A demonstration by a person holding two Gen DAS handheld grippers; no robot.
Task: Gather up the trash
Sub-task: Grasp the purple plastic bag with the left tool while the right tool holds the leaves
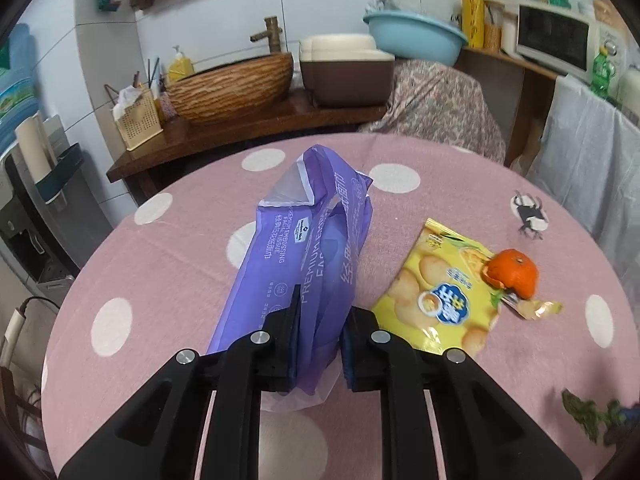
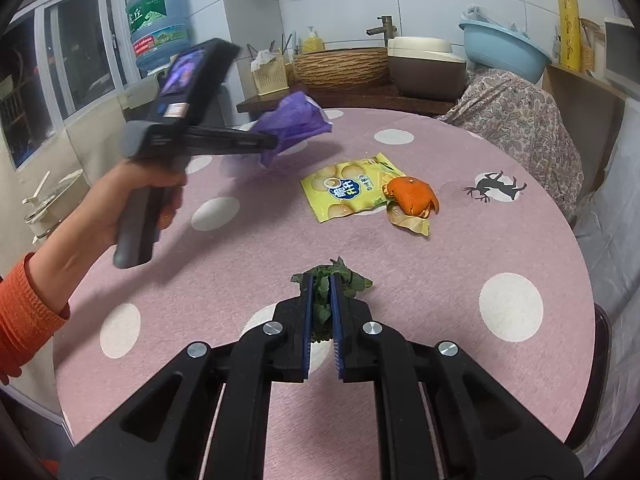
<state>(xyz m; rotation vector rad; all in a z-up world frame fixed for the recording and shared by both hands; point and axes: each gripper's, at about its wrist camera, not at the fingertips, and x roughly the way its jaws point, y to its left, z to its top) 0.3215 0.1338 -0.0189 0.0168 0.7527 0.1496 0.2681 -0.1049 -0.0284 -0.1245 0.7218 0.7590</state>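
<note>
Left wrist view: the left tongs (image 1: 320, 320) are clamped on the near end of a purple tissue wrapper (image 1: 296, 240), whose crumpled length runs away from the camera above the pink, white-dotted counter (image 1: 120, 280). To its right a yellow snack bag (image 1: 436, 300) lies flat on the cloth, and an orange peel (image 1: 514, 272) sits on the bag's far right corner, touching it. At the right edge, near the camera, a blurred clump of green leaves (image 1: 592, 416) shows.

Right wrist view: the right tongs (image 2: 322, 308) are closed tight on the green leaves (image 2: 320, 280), which stick out past the fingertips just above the counter (image 2: 440, 280). The snack bag (image 2: 348, 192) and orange peel (image 2: 412, 196) lie farther off, right of centre, with a pale scrap of wrapper (image 2: 412, 222) under the peel. On the left, a hand (image 2: 132, 200) in an orange sleeve (image 2: 24, 312) holds the left tongs (image 2: 268, 146) above the counter, with the purple wrapper (image 2: 292, 124) bunched at their tip.
</note>
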